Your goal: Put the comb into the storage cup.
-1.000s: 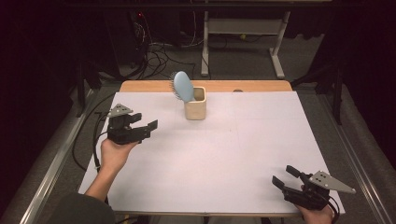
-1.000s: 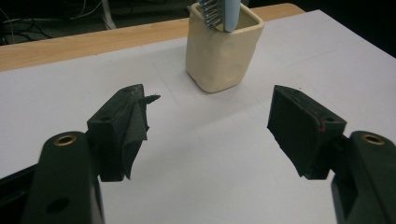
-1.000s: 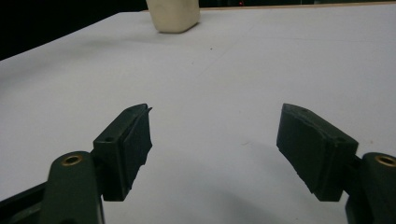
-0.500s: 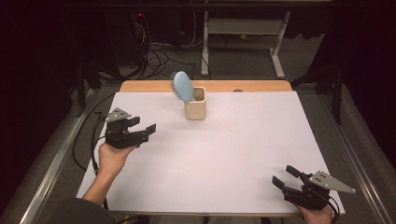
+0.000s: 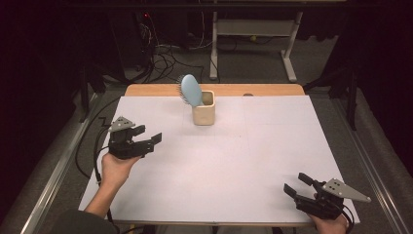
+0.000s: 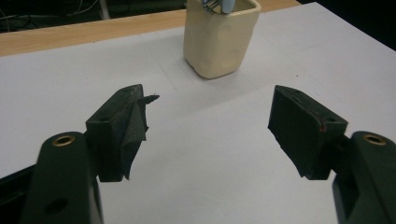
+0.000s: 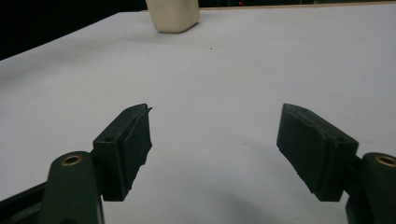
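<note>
A cream cup [image 5: 203,114] stands near the far middle of the white table [image 5: 234,161], and a light blue hairbrush [image 5: 189,90] leans in it, head up. My left gripper [image 5: 147,135] hovers at the table's left side, well short of the cup, open with nothing between its jaws. In the left gripper view the cup [image 6: 220,37] lies ahead past the open gripper [image 6: 210,105]. My right gripper [image 5: 295,184] rests at the near right corner, open and empty. In the right gripper view the gripper [image 7: 215,121] stands wide, with the cup [image 7: 173,15] far off.
A wooden strip [image 5: 214,89] runs along the table's far edge. Beyond it are cables on the floor [image 5: 170,56] and a white desk frame [image 5: 253,34]. A metal rail [image 5: 53,175] borders the left side.
My left gripper has drifted slightly down and toward the near edge, away from the cup. The right gripper, cup and brush have not moved.
</note>
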Motion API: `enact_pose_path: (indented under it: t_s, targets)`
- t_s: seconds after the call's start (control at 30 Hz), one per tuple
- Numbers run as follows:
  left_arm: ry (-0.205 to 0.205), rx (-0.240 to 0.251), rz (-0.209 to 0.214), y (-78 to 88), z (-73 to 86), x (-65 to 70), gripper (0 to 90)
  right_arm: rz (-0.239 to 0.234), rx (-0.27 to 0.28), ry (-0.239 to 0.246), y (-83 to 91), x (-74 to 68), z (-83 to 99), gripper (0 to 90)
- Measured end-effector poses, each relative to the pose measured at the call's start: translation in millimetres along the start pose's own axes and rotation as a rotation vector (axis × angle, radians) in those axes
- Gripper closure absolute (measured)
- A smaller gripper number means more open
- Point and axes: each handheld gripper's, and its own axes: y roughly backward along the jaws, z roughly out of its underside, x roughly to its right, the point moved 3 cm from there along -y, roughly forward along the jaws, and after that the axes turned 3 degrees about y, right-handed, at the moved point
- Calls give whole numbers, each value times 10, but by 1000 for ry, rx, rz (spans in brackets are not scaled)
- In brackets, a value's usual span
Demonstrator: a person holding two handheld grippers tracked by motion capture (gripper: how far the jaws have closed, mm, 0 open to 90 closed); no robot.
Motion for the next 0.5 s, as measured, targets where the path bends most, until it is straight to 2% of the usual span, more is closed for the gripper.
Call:
enact_pose_path:
  t_s: [0.5]
  targets:
    - [10, -2, 1, 30, 102, -24, 286, 0, -1, 3, -3, -2, 1, 269]
